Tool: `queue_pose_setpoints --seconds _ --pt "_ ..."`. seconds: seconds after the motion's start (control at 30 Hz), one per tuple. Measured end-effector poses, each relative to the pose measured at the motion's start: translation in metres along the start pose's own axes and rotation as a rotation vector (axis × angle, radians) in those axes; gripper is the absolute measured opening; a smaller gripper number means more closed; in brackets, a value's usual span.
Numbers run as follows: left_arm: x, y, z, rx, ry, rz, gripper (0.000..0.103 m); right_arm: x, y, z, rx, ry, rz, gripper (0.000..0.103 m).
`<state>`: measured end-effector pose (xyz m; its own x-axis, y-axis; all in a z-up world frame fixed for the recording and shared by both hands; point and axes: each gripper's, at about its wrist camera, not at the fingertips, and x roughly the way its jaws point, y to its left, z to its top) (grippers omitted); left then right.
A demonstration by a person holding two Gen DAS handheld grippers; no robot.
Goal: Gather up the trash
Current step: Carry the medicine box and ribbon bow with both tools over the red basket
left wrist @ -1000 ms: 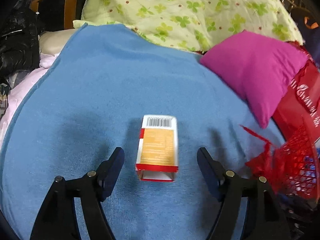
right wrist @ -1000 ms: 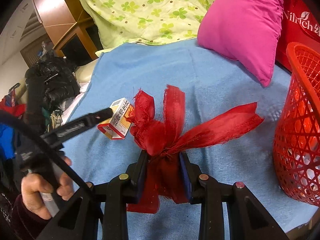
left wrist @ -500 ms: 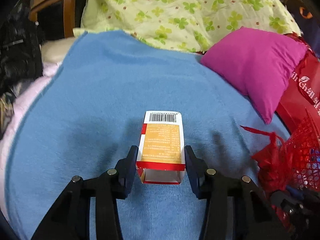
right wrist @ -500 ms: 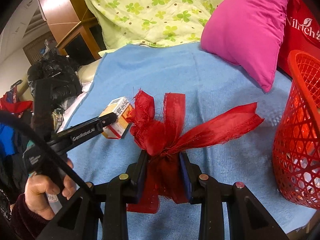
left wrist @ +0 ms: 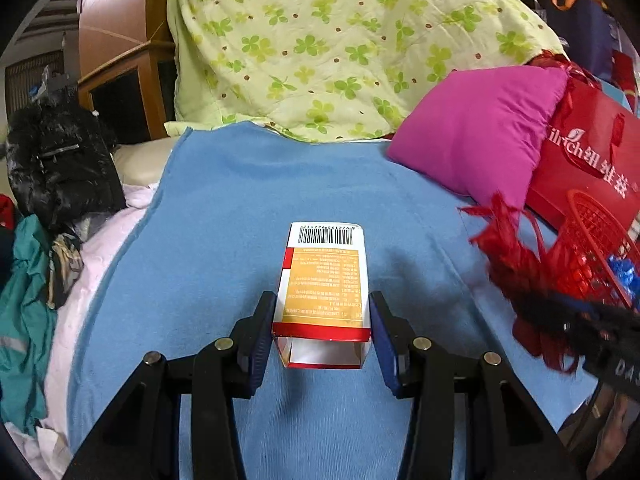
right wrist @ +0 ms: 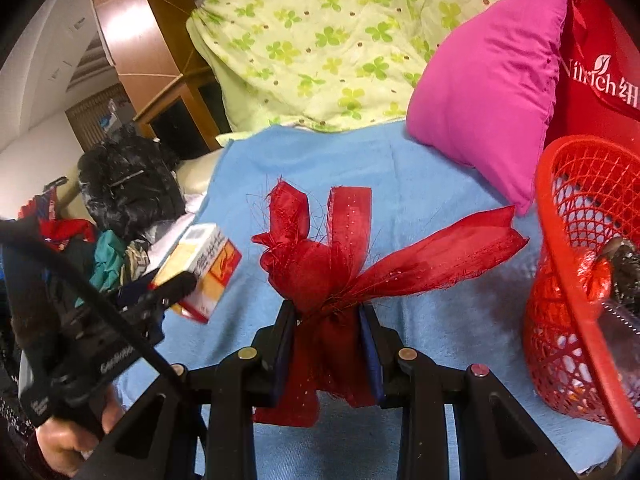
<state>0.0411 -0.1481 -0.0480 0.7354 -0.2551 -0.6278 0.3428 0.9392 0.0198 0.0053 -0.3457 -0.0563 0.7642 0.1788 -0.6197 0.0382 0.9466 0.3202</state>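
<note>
My left gripper (left wrist: pixel 323 320) clamps the carton (left wrist: pixel 324 280), right gripper (right wrist: pixel 329 336) clamps red ribbon (right wrist: pixel 340 264); both still need dropping in the basket (right wrist: pixel 560 264) at right.

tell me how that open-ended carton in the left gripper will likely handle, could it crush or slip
The carton looks empty: its near end is open and hollow, so it is probably very light. Thin card walls may buckle if the left gripper squeezes harder across that open end. Its flat sides sit flush against the pads, so slipping seems unlikely, and it should not roll on the blue blanket.
</note>
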Motion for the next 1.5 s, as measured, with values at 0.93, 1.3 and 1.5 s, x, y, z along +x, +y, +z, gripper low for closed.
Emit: queue_pose_setpoints --seconds 0.93,1.3,1.5 --pt "-0.067 -0.059 0.024 0.113 -0.115 0.027 0.048 -0.094 -0.013 -0.005 -0.026 -0.234 0.087 0.033" --pt "-0.078 -0.090 0.033 0.155 -0.147 0.004 0.048 -0.112 -0.032 -0.007 0.006 -0.271 0.085 0.033" --pt "-0.083 -0.106 0.038 0.179 -0.159 -0.009 0.048 -0.123 -0.044 -0.009 0.027 -0.294 0.076 0.033"
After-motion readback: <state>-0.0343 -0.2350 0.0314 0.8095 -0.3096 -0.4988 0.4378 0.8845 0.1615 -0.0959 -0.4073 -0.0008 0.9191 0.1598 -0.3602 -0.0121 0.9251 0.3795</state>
